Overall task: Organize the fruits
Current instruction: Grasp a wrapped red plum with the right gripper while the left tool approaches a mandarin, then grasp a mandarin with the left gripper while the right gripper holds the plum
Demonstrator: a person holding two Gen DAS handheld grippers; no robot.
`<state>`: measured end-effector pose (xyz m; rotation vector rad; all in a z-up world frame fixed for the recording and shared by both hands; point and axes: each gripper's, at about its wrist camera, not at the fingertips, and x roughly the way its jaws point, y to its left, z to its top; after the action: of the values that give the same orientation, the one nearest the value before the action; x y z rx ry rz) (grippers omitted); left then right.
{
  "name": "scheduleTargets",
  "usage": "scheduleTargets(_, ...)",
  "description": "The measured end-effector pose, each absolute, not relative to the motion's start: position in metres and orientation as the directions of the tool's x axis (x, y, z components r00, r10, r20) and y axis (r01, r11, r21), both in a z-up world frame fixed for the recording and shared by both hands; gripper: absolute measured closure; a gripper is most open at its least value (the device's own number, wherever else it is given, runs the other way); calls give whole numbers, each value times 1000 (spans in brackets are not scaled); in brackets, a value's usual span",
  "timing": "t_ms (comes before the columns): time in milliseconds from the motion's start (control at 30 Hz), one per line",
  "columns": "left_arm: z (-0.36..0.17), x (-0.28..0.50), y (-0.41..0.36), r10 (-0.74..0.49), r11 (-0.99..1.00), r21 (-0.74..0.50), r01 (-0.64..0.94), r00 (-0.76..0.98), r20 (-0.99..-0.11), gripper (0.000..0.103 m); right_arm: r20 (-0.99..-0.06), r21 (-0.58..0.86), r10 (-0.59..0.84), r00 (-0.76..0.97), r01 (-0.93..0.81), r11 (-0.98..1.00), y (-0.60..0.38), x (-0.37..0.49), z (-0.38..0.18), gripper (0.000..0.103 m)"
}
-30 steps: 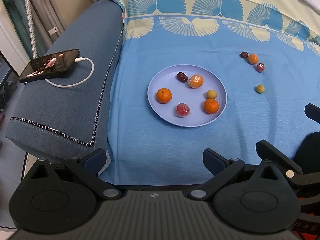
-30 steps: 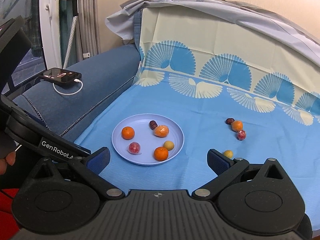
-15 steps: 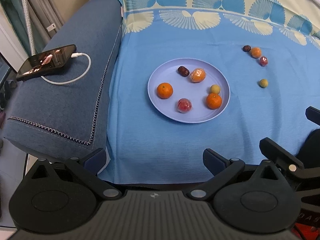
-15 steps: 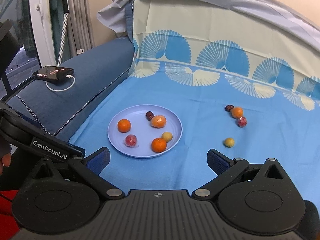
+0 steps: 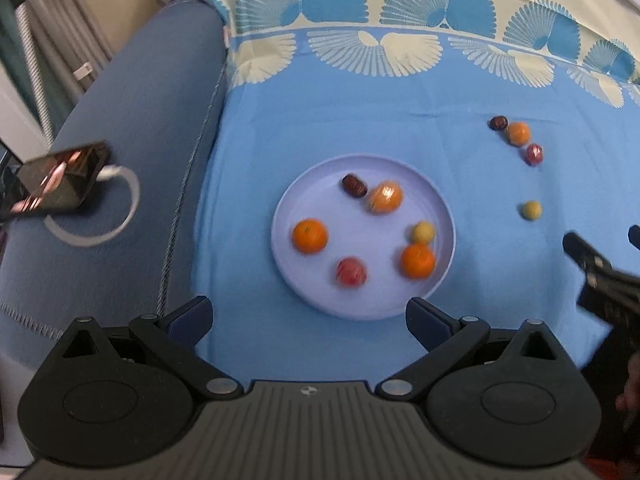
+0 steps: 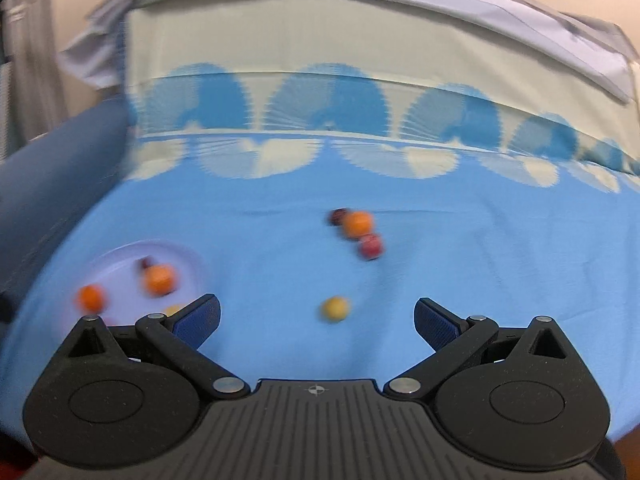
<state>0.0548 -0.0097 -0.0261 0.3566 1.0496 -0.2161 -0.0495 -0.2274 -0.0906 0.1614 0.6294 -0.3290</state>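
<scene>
A lilac plate [image 5: 304,296] lies on the blue sofa cover and holds several fruits: two oranges, a wrapped orange fruit, a red fruit, a small yellow one and a dark date. To its right on the cloth lie a small yellow fruit [image 5: 531,210], a red fruit [image 5: 534,153], an orange [image 5: 518,133] and a dark date [image 5: 499,122]. My left gripper [image 5: 308,316] hangs open just short of the plate's near rim. My right gripper [image 6: 316,318] is open, and the yellow fruit [image 6: 335,309] sits just ahead between its fingers. The plate [image 6: 120,256] shows at left in the blurred right wrist view.
A phone [image 5: 56,182] with a white charging cable [image 5: 120,216] rests on the sofa's blue armrest at left. The patterned cover [image 5: 360,92] rises up the backrest behind the fruits. The right gripper's fingers [image 5: 584,254] enter the left wrist view at the right edge.
Both grippers have moved forward. The left one has come closer to the plate; the right one has swung right and down, bringing the loose yellow fruit between its open fingers.
</scene>
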Motion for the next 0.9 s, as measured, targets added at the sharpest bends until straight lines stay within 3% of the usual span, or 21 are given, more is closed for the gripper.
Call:
scheduleTargets(200, -42, 100, -71, -13, 901, 189, 391, 460, -888, 0, -597, -18, -337, 728, 408, 913, -300, 16, -141, 1)
scheduleTargets(433, -67, 156, -158, -91, 894, 111, 434, 419, -903, 0, -594, -121, -316, 740, 306, 944, -334, 86, -197, 1)
scheduleTargets(533, -79, 178, -202, -144, 884, 60, 463, 393, -908, 0, -600, -96, -289, 746, 292, 952, -343, 94, -207, 2)
scheduleTargets(667, -98, 200, -255, -186, 873, 20, 487, 370, -910, 0, -597, -17, -230, 768, 274, 962, -360, 87, -202, 47)
scheduleTargets(767, -116, 213, -285, -197, 870, -2, 494, 343, -919, 0, -598, 14, -229, 768, 296, 955, -374, 84, -200, 70)
scheduleTargets(900, -142, 228, -312, -206, 877, -47, 478, 285, -936, 0, -609, -60, -393, 689, 454, 889, -398, 81, -198, 73)
